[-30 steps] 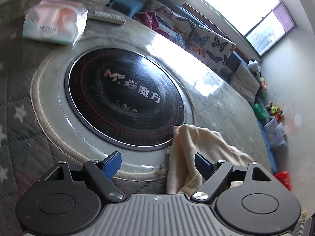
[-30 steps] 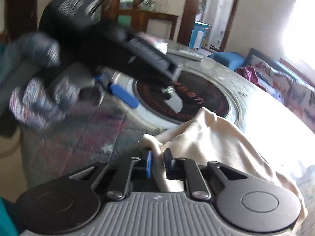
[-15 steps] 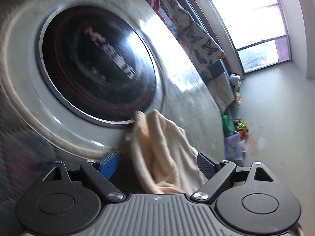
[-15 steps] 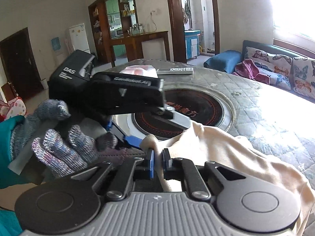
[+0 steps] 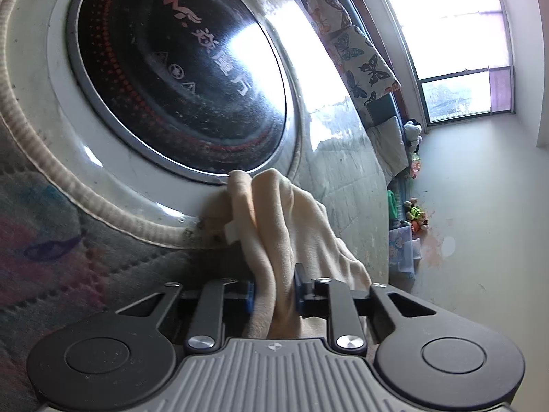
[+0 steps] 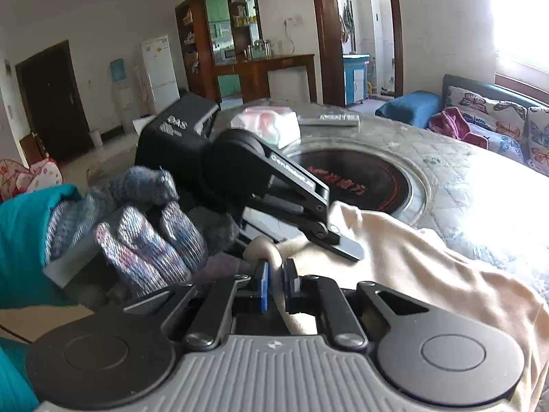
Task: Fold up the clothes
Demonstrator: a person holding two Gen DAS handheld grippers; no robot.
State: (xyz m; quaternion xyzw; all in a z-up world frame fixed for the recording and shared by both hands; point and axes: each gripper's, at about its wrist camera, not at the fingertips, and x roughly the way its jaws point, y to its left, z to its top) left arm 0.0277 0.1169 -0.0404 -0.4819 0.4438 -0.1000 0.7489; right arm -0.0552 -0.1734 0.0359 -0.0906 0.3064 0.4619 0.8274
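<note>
A cream garment [image 5: 284, 219] lies crumpled on the quilted table cover, one end reaching the rim of the black cooktop [image 5: 178, 79]. My left gripper [image 5: 274, 292] is closing, and its blue pads press a fold of the garment from both sides. In the right wrist view the garment [image 6: 429, 267] spreads to the right. My right gripper [image 6: 276, 286] is shut on a rolled edge of it. The left gripper [image 6: 343, 243] shows there from the side, held by a gloved hand [image 6: 144, 237], its fingertips on the cloth close to the right gripper.
A round table with a quilted cover [image 6: 480, 178] holds the inset cooktop [image 6: 360, 182]. A tissue pack [image 6: 271, 123] and a remote [image 6: 338, 120] lie at the far side. Behind stands a sofa with butterfly cushions [image 6: 497, 123].
My left gripper has sunk and rolled toward the cloth, and its wide jaws have closed onto a fold. My right gripper has kept its grip while shifting a little sideways.
</note>
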